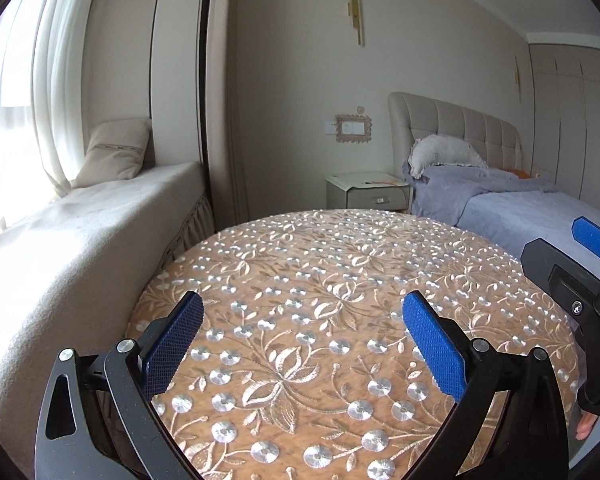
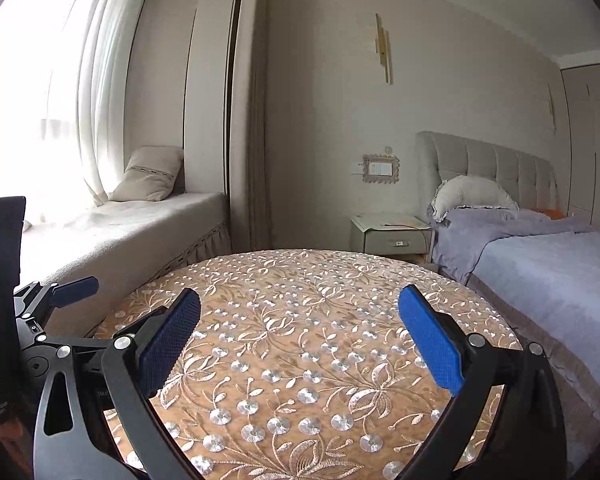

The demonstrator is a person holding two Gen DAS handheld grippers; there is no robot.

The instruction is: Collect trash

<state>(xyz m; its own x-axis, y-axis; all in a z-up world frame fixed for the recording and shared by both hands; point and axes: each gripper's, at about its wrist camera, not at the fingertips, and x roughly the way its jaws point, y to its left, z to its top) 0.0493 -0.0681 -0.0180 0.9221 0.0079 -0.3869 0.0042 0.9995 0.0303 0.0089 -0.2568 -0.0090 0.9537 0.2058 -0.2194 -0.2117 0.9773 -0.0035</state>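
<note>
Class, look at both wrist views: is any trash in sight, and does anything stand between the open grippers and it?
No trash shows. Left gripper and right gripper hang open over the round table; nothing lies between their fingers.

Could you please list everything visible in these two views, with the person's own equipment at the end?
Round table: one, tan embroidered cloth with silver discs, foreground under both tongs; no trash visible on it.
Window seat: one, beige, left.
Cushion: one, beige, on the window seat.
Curtain: one, white sheer, at the window.
Nightstand: one, pale, beside the bed.
Bed: one, lilac cover, beige tufted headboard, right.
Pillow: one, white, at the headboard.
Wall light: one, gold, above the nightstand.
Left tongs: black, blue pads, open.
Right tongs: same, open.
</note>
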